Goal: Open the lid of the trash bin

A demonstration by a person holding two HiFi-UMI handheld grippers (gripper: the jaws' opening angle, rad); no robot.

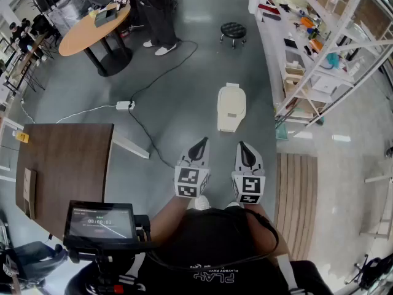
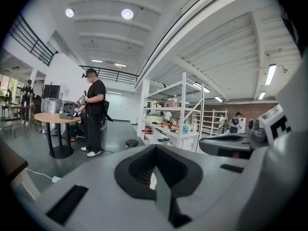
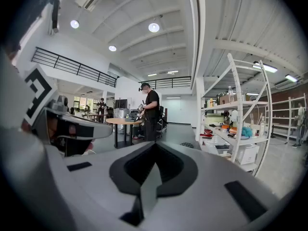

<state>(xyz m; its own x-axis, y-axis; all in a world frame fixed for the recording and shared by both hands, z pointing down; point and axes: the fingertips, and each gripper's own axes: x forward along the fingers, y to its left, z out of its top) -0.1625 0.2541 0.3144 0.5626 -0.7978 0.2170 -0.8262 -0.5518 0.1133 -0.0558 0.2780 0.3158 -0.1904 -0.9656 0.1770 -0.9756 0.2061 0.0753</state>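
The cream trash bin (image 1: 231, 107) stands on the grey floor ahead of me in the head view, its lid down. Both grippers are held low near my body, short of the bin and apart from it. My left gripper (image 1: 200, 144) points forward with its jaws together and nothing between them. My right gripper (image 1: 242, 147) sits beside it, likewise shut and empty. In the left gripper view the jaws (image 2: 155, 153) meet in front of the lens. The right gripper view shows its jaws (image 3: 154, 148) closed the same way. The bin is hidden behind the jaws in both gripper views.
A black cable (image 1: 147, 134) and white adapter (image 1: 124, 105) lie on the floor left of the bin. White shelving (image 1: 307, 48) runs along the right, with a wooden pallet (image 1: 296, 195) nearer. A brown table (image 1: 64, 165) is at left. A stool (image 1: 233, 31), a round table (image 1: 92, 32) and a standing person (image 1: 156, 11) are beyond.
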